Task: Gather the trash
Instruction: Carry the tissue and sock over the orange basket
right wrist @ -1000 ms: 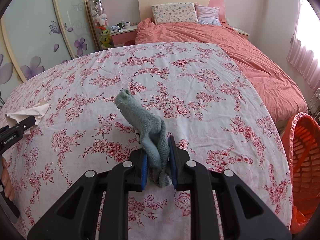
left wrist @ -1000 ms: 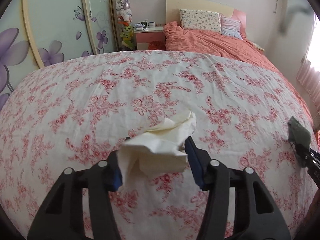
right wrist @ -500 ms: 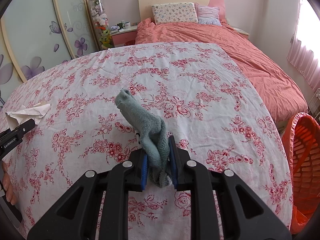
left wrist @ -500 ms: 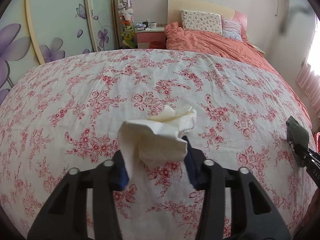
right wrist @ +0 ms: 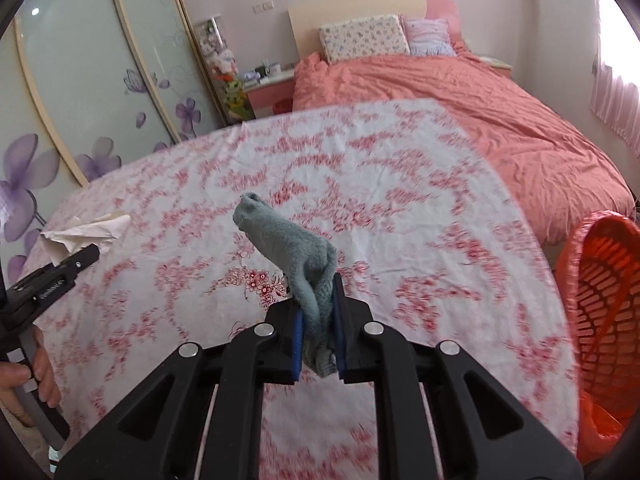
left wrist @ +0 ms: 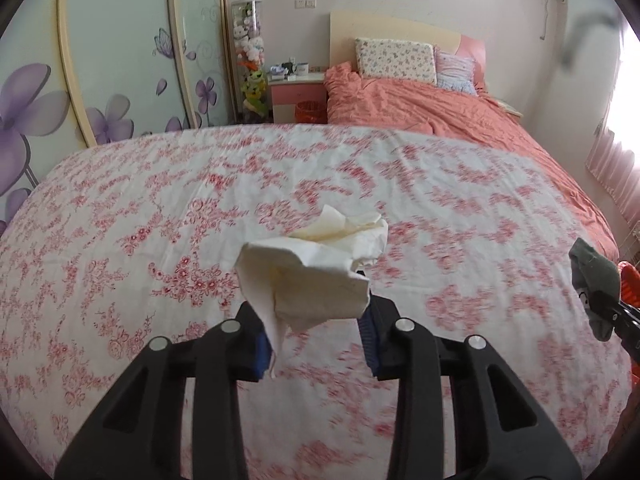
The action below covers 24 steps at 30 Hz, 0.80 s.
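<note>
Left wrist view, left gripper [left wrist: 316,336] angled down, closing on crumpled tissue [left wrist: 312,276], right gripper [right wrist: 318,334] pinching sock [right wrist: 296,256]

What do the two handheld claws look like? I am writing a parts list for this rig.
Both look alike. The left claw and right claw have black plastic frames with cut-out openings, round silver screw heads at the joints, and blue pads on the inner faces. Seen side-on from the right wrist camera, the left one carries small white lettering, too small to read. No cables or sleeves show.
</note>
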Tool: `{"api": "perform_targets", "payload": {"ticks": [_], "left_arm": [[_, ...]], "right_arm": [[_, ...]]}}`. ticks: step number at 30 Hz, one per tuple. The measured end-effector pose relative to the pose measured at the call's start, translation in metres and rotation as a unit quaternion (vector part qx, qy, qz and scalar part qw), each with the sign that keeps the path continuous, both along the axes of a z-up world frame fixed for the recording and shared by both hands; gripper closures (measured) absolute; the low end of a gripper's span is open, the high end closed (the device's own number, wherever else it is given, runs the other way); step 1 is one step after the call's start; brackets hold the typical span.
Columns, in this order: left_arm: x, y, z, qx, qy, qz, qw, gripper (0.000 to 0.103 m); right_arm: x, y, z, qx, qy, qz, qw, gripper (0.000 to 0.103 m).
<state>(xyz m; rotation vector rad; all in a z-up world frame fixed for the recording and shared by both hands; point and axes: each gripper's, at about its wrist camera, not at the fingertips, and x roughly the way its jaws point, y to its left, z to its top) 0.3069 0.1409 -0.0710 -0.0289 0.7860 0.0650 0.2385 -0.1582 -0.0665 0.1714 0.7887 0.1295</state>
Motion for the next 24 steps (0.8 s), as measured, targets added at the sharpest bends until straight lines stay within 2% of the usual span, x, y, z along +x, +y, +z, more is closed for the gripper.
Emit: {"api": "perform_targets", "payload": {"ticks": [5, 13, 24], "left_arm": [[-0.017, -0.027, 0.024, -0.005, -0.024, -0.015, 0.9996, 0.067], [-0.044, -0.084, 0.057, -0.017, -0.055, -0.065, 0.9962, 0.067], [-0.074, -0.185, 0.079, -0.047, -0.071, -0.164, 0.9828, 0.067]], "right_arm": [[-0.025, -0.022, 0.028, 0.008, -0.032, -0.02, 0.999, 0.091], [-0.055, -0.062, 0.05, 0.02, -0.061, -0.069, 0.996, 0.091], [-0.09, -0.114, 0.06, 0.028, -0.091, -0.134, 0.986, 0.091]]}}
